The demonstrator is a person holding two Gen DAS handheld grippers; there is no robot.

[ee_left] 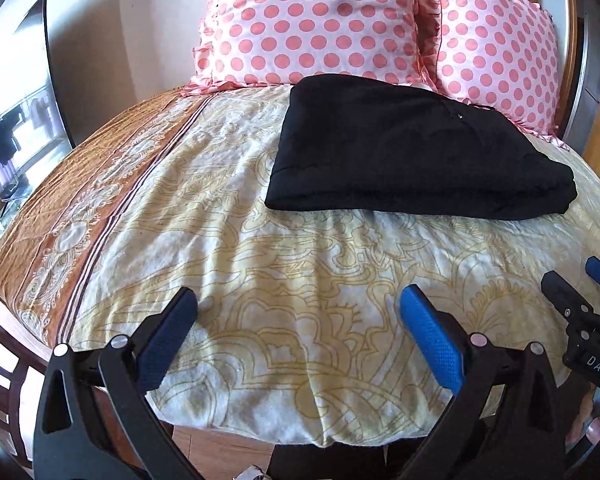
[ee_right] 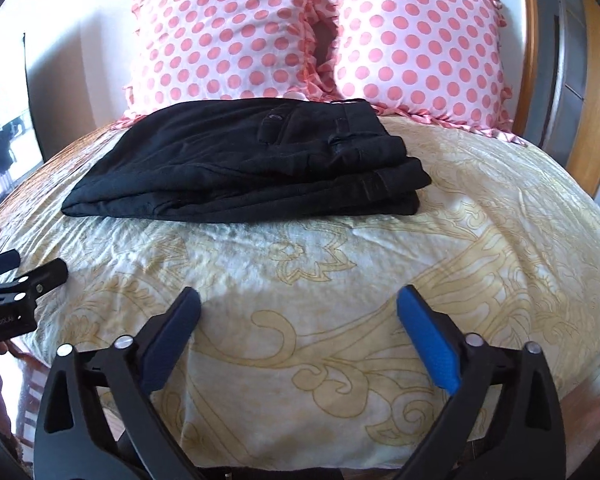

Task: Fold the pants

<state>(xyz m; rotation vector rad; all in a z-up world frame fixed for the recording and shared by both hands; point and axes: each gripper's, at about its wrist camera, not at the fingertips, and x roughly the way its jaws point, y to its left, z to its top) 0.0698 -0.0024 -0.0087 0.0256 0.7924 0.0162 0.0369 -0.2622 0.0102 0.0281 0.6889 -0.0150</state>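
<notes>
The black pants (ee_right: 236,160) lie folded in a flat stack on the yellow patterned bedspread (ee_right: 380,280), just in front of the polka-dot pillows (ee_right: 320,40). Their long axis runs across the bed, waistband end toward the right. Both the left gripper (ee_left: 298,304) and right gripper (ee_right: 298,304) are spread wide, grasping nothing, well short of the pants. The right gripper's body reads "DAS"; the left's lettering is seemingly too blurred to read.

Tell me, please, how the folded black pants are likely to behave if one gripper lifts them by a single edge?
The black pants are soft cloth folded in several stacked layers, so they would probably sag and unfold if lifted by one edge. The stack looks fairly thick, so likely moderately heavy for cloth. Pushed across the wrinkled bedspread, the layers would probably bunch or shear rather than slide neatly.
</notes>
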